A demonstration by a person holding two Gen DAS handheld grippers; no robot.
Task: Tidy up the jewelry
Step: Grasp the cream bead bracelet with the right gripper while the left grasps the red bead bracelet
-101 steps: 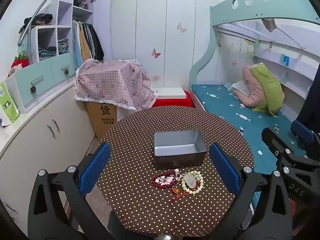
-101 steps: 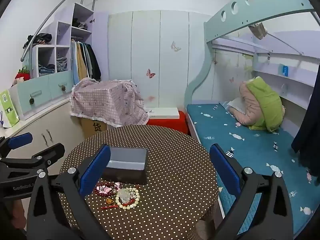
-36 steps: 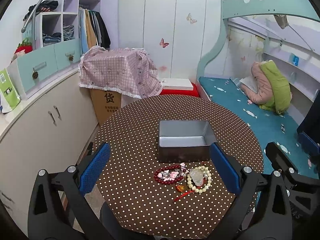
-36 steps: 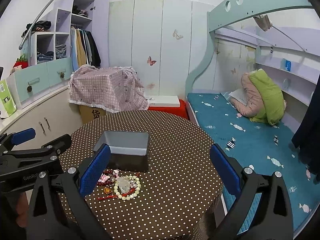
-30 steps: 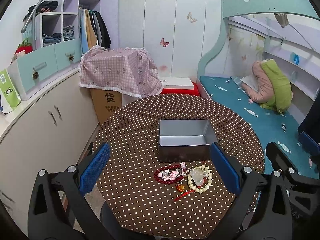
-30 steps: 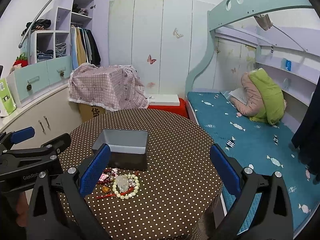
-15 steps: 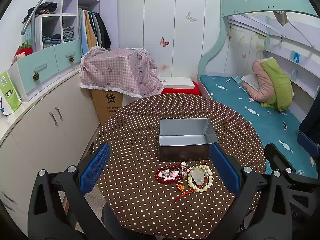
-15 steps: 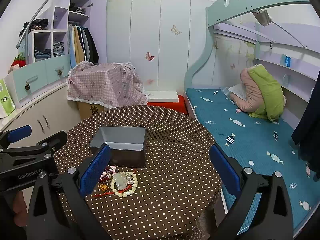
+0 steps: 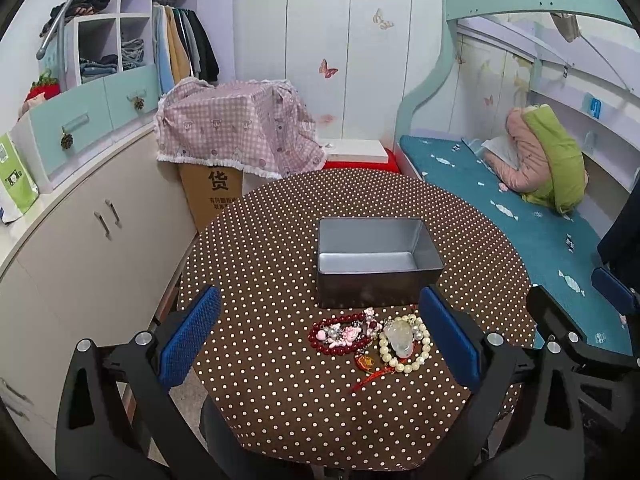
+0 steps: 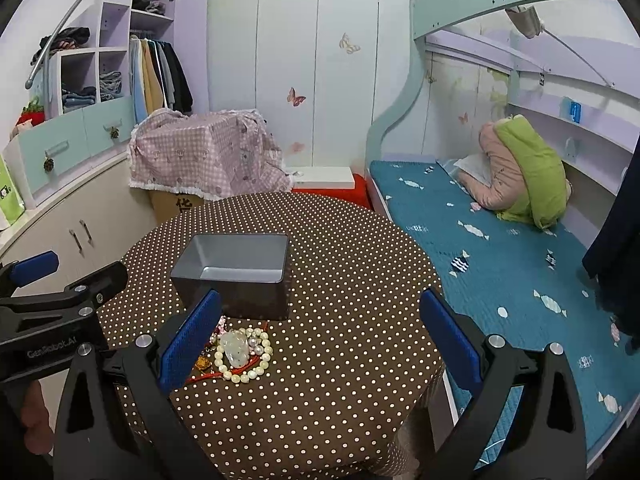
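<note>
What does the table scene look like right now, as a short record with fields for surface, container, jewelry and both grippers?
surface: round table under a brown polka-dot cloth
container: metal tin, open, empty
jewelry: red bead bracelet, cream bead bracelet around a clear pendant, red charm; all piled on the cloth just before the tin
left gripper: open, holding nothing
right gripper: open, holding nothing

Table (image 9: 280, 240): tin (image 9: 376, 264), jewelry (image 9: 372, 338).
</note>
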